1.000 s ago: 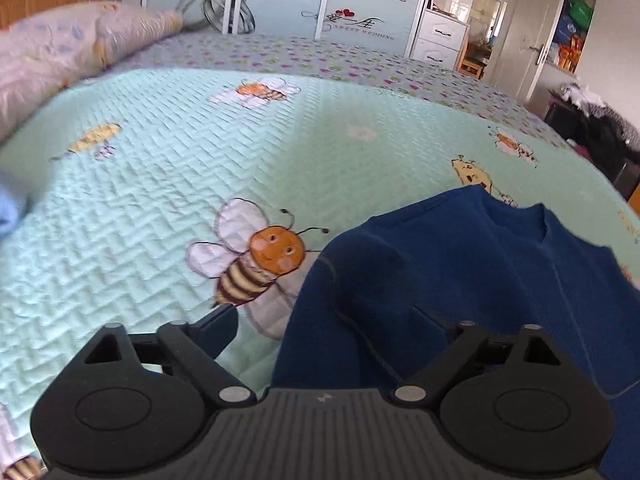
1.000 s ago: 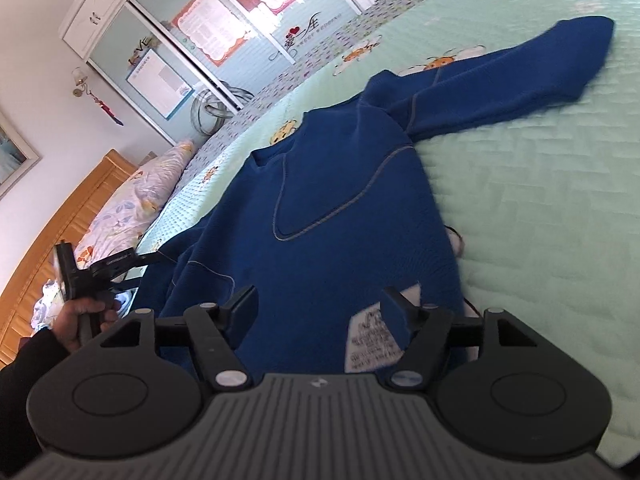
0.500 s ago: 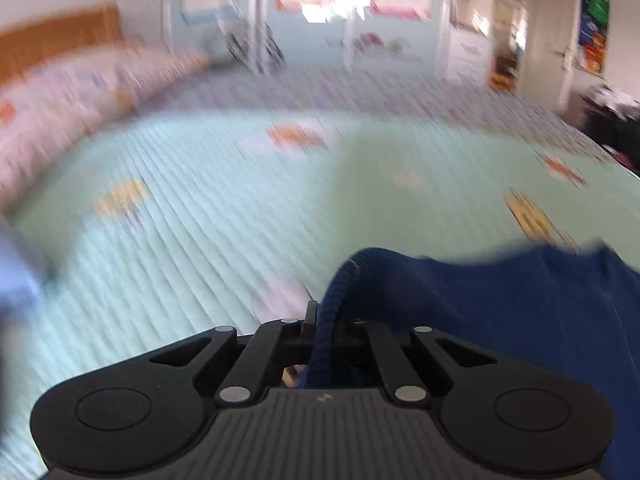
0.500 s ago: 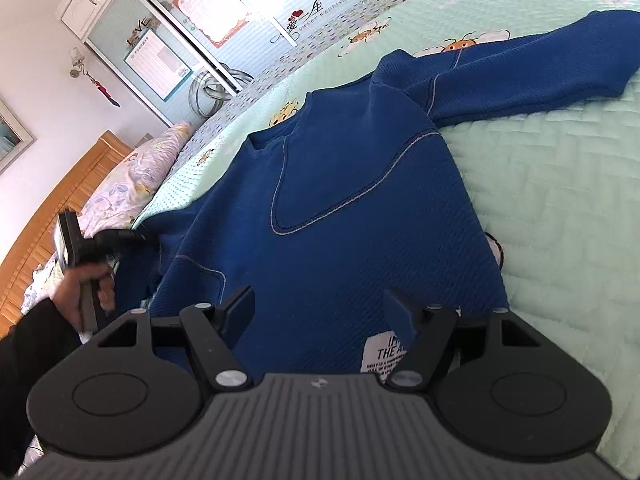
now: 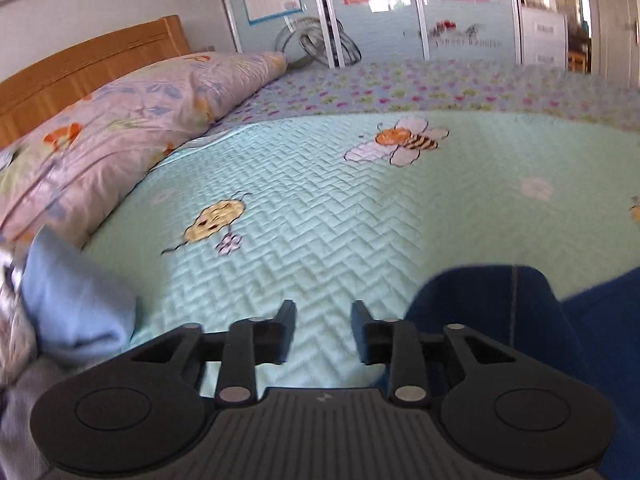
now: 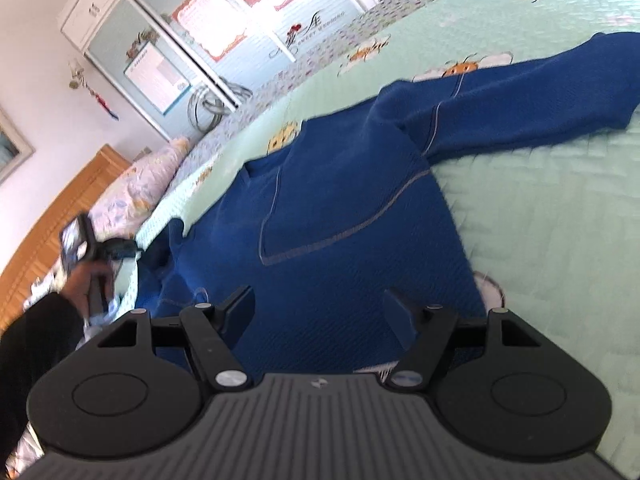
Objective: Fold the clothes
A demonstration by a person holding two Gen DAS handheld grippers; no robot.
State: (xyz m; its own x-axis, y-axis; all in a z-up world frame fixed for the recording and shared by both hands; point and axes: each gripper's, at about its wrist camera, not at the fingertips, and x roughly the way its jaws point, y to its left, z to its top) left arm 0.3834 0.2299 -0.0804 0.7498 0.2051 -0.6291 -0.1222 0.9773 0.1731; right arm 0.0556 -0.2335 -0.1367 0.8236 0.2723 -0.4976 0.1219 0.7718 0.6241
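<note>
A dark blue sweater (image 6: 340,216) lies flat on the mint green bee-print quilt (image 6: 560,208), its right sleeve (image 6: 540,100) stretched out to the far right. Its left sleeve (image 5: 492,304) lies just right of my left gripper (image 5: 323,320), which is open and empty over bare quilt (image 5: 320,208). The left gripper also shows in the right wrist view (image 6: 120,249), held in a hand at the sweater's left edge. My right gripper (image 6: 320,308) is open and empty, hovering over the sweater's lower body near its hem.
A light blue folded garment (image 5: 76,304) lies at the left, beside a floral pillow (image 5: 120,128) and the wooden headboard (image 5: 80,68). Wardrobe doors (image 5: 400,12) stand behind the bed.
My left gripper was shut on the sweater's left sleeve half a second ago; it has now opened, let the sleeve go and swung left. The right gripper stayed open and shifted slightly over the sweater.
</note>
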